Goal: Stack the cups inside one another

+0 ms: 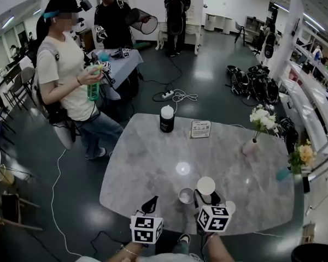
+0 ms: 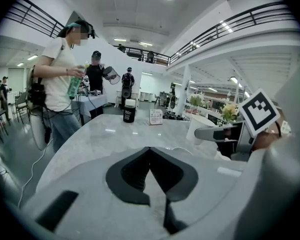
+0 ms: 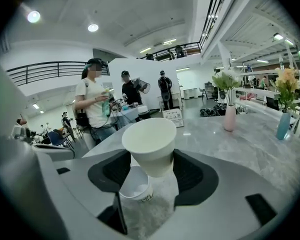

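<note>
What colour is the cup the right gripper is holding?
Creamy white. The cup shows best in the right gripper view.

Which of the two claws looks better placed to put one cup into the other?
Right. The right claw grips a white cup close above the second cup, which stands on the table. The left claw is shut, with nothing between its jaws.

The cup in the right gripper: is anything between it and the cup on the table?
No, nothing visible. The held cup hangs tilted, close above the lower cup, which stands open on the table; only air lies between.
</note>
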The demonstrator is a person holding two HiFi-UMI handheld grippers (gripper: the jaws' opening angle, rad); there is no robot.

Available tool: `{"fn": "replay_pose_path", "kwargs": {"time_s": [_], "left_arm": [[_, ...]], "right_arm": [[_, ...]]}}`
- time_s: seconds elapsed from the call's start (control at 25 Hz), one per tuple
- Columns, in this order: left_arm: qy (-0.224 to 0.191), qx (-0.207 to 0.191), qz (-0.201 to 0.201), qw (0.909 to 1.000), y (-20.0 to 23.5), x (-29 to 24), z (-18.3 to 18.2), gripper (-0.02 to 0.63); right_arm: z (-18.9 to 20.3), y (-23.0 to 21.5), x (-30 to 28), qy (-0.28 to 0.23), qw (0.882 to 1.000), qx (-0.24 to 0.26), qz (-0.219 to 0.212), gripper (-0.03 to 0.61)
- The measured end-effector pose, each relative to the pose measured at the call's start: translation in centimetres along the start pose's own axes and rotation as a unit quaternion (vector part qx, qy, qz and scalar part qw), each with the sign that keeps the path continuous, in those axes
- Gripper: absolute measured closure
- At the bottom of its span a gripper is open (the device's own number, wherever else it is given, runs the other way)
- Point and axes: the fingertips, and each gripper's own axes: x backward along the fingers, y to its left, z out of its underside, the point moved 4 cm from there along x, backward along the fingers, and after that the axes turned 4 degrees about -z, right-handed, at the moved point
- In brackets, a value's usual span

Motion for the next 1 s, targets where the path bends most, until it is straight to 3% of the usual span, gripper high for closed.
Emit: {"fn": "replay_pose_path", "kwargs": {"time_s": [0.52, 1.0], "left_arm": [[0.011, 0.017, -0.014, 0.9997, 0.3, 1.5, 1.8, 0.618], [0.024, 0.032, -0.042, 0.9983, 2.0, 2.4, 3.6, 0.618]], "right_arm": [[2.4, 3.9, -0.5, 0.034, 0.998, 0.025, -0.054, 0.334], [4.3, 4.6, -1.7, 0.051, 0.996, 0.028, -0.069, 0.334]]}}
